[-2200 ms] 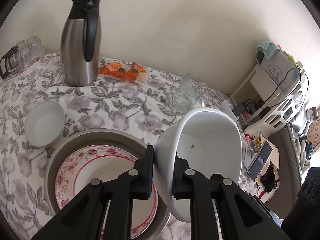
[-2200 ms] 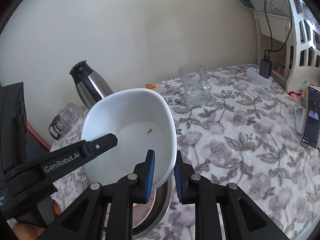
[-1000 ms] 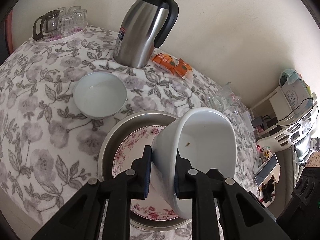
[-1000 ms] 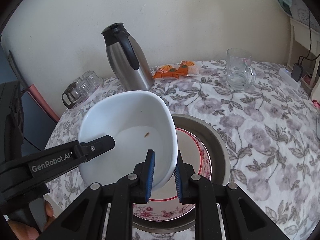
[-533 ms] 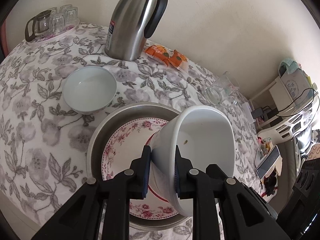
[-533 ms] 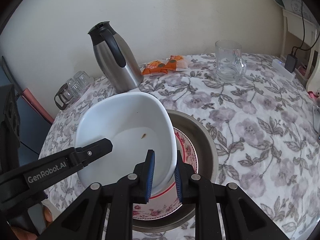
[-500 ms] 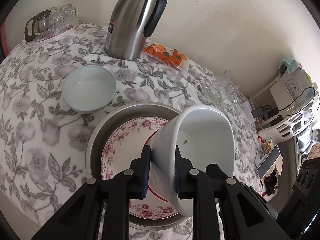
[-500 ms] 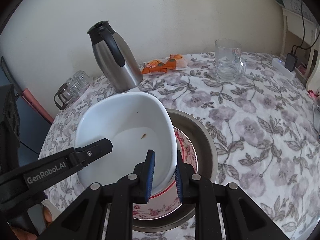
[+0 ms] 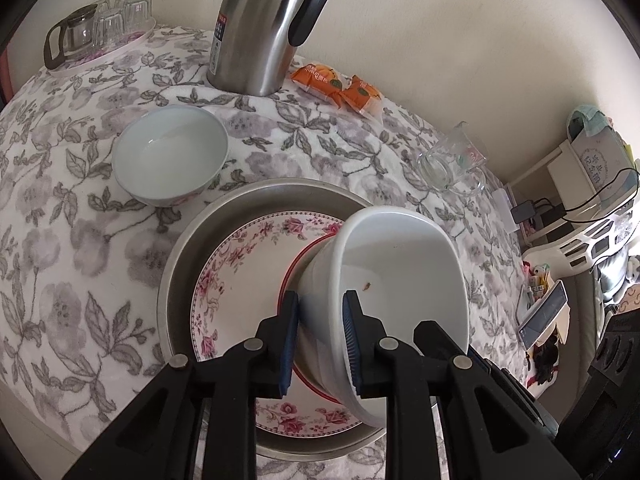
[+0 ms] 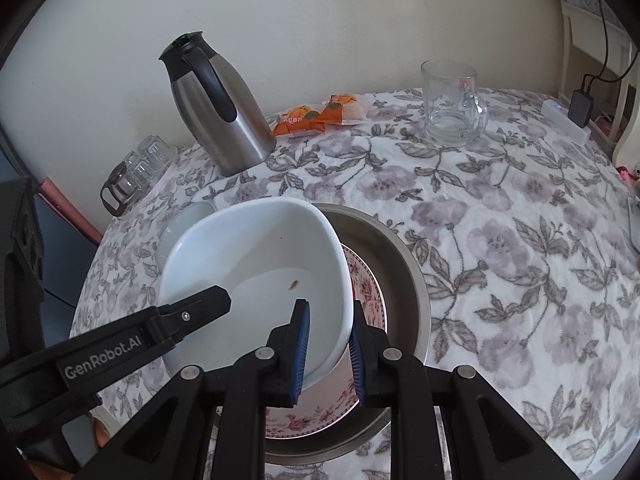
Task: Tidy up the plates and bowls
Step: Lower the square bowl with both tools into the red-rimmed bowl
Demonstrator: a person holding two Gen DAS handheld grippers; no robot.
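Both grippers [image 9: 320, 336] [image 10: 327, 344] clamp bowl [image 10: 256, 280], hiding plate [image 9: 240, 264].

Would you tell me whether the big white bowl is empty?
Nearly empty: the big white bowl shows a bare white inside with only one small brown speck.

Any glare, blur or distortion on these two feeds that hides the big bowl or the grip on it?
Left wrist: sharp, fisheye bends the table edge; white bowl evenly lit, left gripper clear on its rim. Right wrist: sharp, mild sheen on the steel carafe, right gripper clear on the rim.
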